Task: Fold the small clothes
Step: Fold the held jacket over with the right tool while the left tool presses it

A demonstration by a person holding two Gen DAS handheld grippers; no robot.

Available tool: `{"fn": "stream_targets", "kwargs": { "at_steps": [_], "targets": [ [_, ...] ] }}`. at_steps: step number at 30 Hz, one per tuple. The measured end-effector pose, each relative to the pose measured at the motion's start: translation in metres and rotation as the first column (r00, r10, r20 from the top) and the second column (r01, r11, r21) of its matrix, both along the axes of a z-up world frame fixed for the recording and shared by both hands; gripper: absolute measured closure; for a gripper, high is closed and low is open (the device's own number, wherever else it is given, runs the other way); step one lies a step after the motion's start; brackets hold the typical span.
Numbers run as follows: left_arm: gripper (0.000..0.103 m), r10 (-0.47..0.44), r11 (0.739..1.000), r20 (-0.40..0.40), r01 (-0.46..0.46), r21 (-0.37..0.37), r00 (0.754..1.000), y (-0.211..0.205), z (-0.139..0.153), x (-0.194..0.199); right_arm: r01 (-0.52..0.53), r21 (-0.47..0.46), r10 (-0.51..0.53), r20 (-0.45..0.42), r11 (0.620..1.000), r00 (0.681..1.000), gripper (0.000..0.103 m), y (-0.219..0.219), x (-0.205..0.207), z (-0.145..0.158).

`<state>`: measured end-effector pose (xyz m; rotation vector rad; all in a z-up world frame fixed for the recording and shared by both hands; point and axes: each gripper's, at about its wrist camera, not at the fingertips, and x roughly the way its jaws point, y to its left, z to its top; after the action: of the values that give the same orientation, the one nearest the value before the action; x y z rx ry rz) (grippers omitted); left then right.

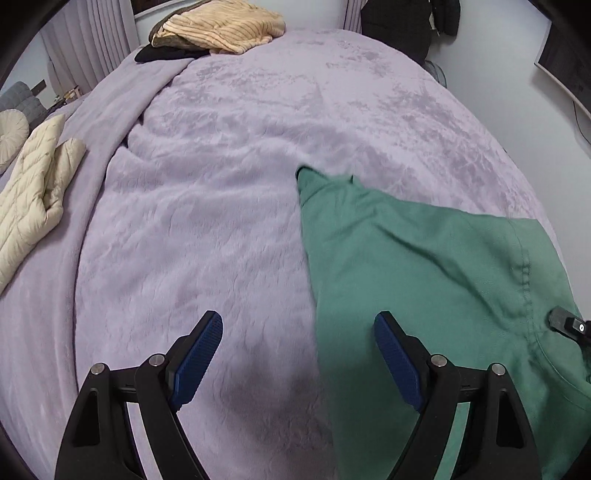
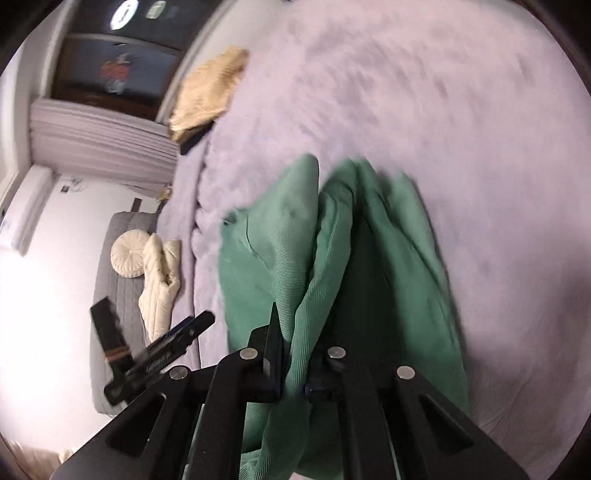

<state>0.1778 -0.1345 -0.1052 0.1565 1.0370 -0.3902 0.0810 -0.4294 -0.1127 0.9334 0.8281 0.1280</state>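
Black jaws of the right gripper pinch a bunched fold of green ribbed cotton garment at bottom centre; the left gripper hangs spread over fuzzy lilac blanket, garment lower right, tan striped knit top left

The green garment hides the right gripper's fingers where they close on it, and runs off the lower edge. Motion blurs the bed's far side. The cream jacket is cut off at the left.
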Motion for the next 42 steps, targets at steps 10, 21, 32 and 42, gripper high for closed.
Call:
{"fn": "stream_targets", "kwargs": {
  "at_steps": [10, 21, 32, 42],
  "targets": [
    [0.018, -0.086, 0.995, 0.013, 0.085, 0.052, 0.996, -0.055, -0.001, 0.012, 0.147, -0.052, -0.154, -0.174, 0.988, 0.973, 0.061, -0.035, -0.068, -0.007],
    [0.018, -0.363, 0.93, 0.015, 0.362, 0.066, 0.932, -0.161, 0.014, -0.011, -0.178, -0.328, 0.089, -0.269, 0.928, 0.959, 0.076, 0.044, -0.112, 0.025],
    [0.018, -0.334, 0.935, 0.02, 0.328, 0.136, 0.942, -0.223, -0.029, -0.013, -0.057, -0.224, -0.03, -0.368, 0.973, 0.929, 0.1, 0.027, -0.177, -0.031],
    [0.018, -0.254, 0.954, 0.012, 0.249, 0.17, 0.967, -0.215, -0.025, 0.019, 0.018, -0.137, -0.066, -0.352, 0.99, 0.934, 0.1, 0.027, -0.196, -0.05]
  ]
}}
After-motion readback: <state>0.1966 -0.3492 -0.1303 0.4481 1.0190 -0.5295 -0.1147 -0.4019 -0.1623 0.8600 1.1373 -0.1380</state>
